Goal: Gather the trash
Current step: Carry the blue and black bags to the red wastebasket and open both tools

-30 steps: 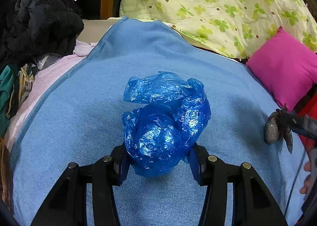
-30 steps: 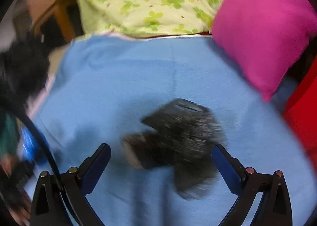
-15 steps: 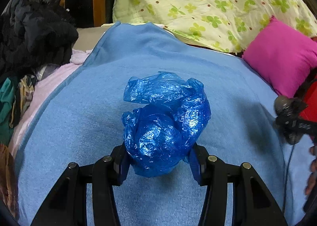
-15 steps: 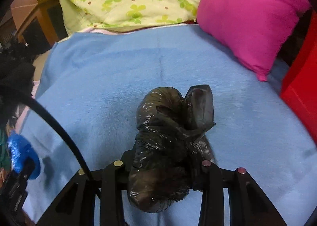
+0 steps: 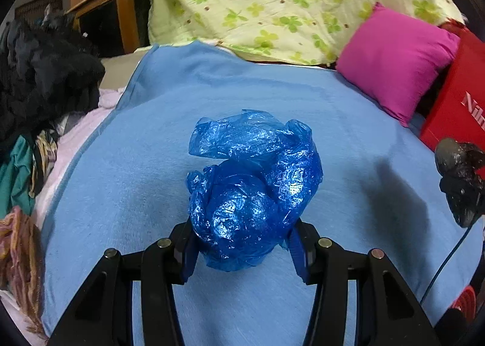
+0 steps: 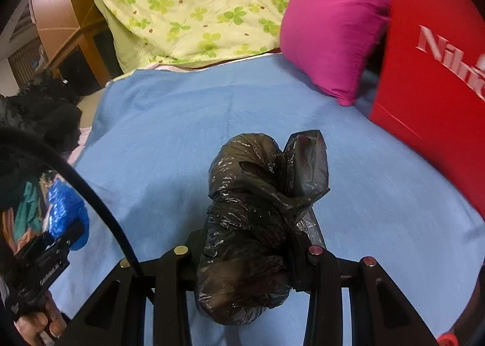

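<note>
A crumpled blue plastic bag [image 5: 251, 188] is pinched between the pads of my left gripper [image 5: 242, 252], held above the blue blanket [image 5: 121, 170]. My right gripper [image 6: 251, 258] is shut on a crumpled black plastic bag [image 6: 257, 209], also lifted off the blanket [image 6: 169, 133]. In the left wrist view the black bag [image 5: 459, 176] shows at the far right edge. In the right wrist view the blue bag [image 6: 65, 215] and the left gripper appear at the lower left, with a hand [image 6: 36, 326] under it.
A red box [image 6: 433, 73] with white lettering stands at the right beside a pink pillow [image 6: 333, 27]. A green-flowered quilt [image 5: 272, 3] lies at the back. Dark clothes [image 5: 42, 73] are piled at the left, with a wooden cabinet [image 5: 121, 12] behind. A black cable [image 6: 100, 209] crosses the right wrist view.
My right gripper closed on the black bag, lifted it and carried it right toward the red box. My left gripper, still holding the blue bag, also moved right and rose a little.
</note>
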